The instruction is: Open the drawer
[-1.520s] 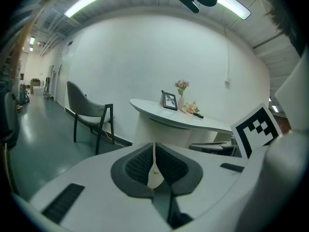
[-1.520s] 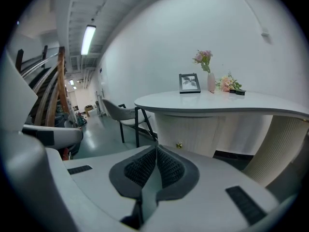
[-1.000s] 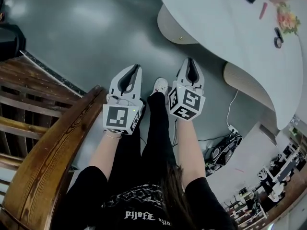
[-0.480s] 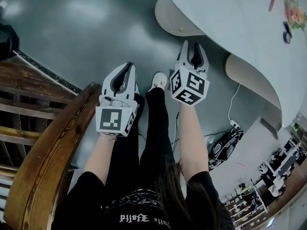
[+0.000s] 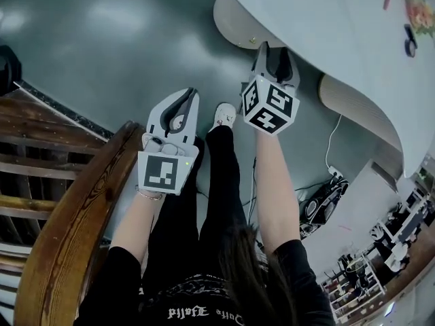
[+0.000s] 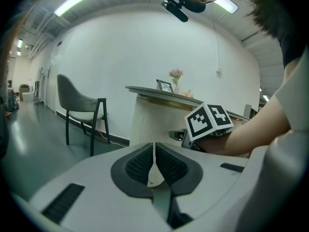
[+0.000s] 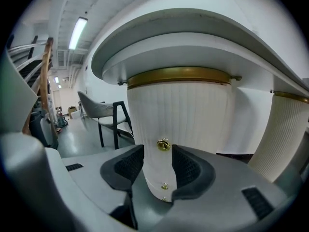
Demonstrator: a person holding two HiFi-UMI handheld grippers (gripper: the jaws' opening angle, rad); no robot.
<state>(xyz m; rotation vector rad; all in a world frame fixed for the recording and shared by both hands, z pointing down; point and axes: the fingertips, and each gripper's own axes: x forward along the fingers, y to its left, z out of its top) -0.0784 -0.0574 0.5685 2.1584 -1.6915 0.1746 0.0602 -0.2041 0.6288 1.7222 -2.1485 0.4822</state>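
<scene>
Overhead, a curved white tabletop fills the upper right of the head view, above a glossy grey-green floor. Two ribbed white supports carry it, each capped with a gold band: the near pedestal and the second pedestal to its right.

The drawer is in the near pedestal, directly ahead of the right gripper. Its brass knob marks the front; its seams cannot be made out among the ribs.

Right gripper: the jaws have just been opening and now stand wide apart. The knob shows in the gap between them, level with the pad tips. The pads do not press on it. Whether it lies inside the jaws or just ahead of them cannot be told.

Left gripper: jaws fully together, nothing between them. It is held beside the right gripper, further back from the near pedestal.

A wooden banister curves along the left of the head view. A grey chair with dark legs stands on the floor by the white wall. A picture frame and flowers stand on the tabletop. Strip lights run along the ceiling.
</scene>
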